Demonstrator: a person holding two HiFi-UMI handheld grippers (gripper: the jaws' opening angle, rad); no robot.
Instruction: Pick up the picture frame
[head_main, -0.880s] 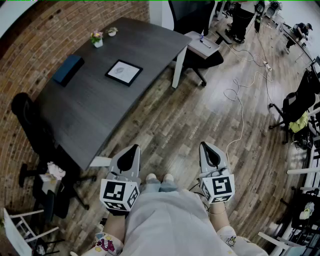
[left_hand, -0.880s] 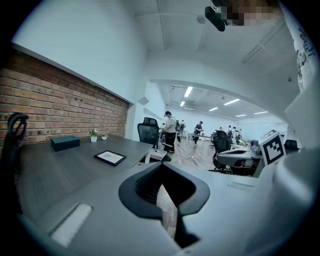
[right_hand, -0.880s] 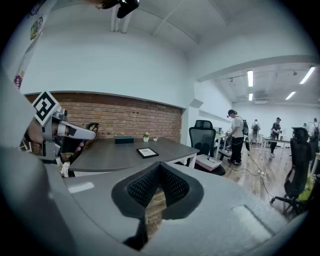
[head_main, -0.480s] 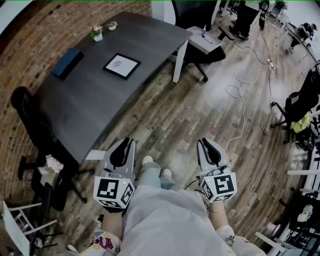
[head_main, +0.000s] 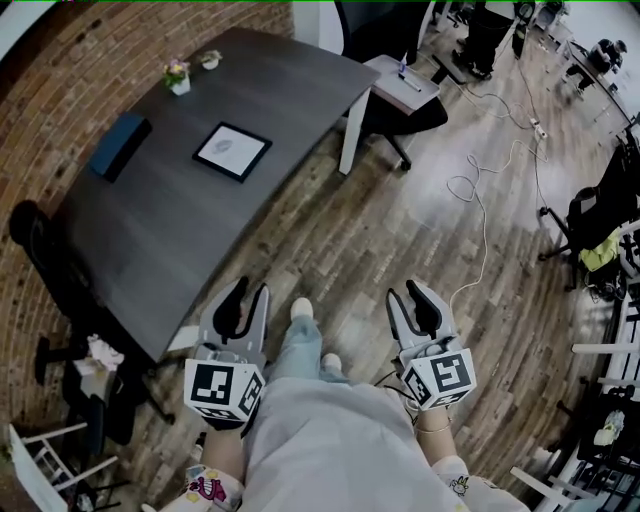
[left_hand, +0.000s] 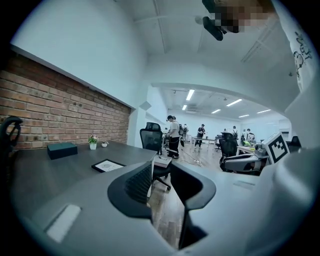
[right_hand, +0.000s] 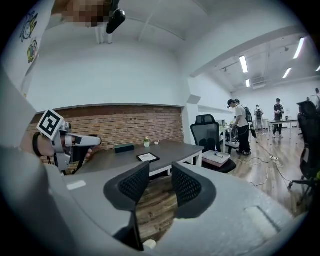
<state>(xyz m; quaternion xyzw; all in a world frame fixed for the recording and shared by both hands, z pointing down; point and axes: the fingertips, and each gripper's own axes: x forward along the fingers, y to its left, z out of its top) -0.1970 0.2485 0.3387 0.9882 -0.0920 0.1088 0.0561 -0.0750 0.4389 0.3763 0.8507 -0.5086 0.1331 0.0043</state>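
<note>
The picture frame, black-edged with a pale print, lies flat on the dark grey table; it also shows small in the left gripper view and the right gripper view. My left gripper is held above the wooden floor, well short of the table's near edge, jaws open with nothing between them. My right gripper hangs level with it on the right, also open and empty. The person's legs and shoes show between the two grippers.
On the table's far end lie a dark blue box, a small flower pot and a little dish. Black office chairs stand beyond the table and at its left. A white cable trails over the floor at right.
The view has shifted forward: the table and frame have slid left and slightly down in the head view, and one foot has stepped ahead. Both grippers stay open and apart.
</note>
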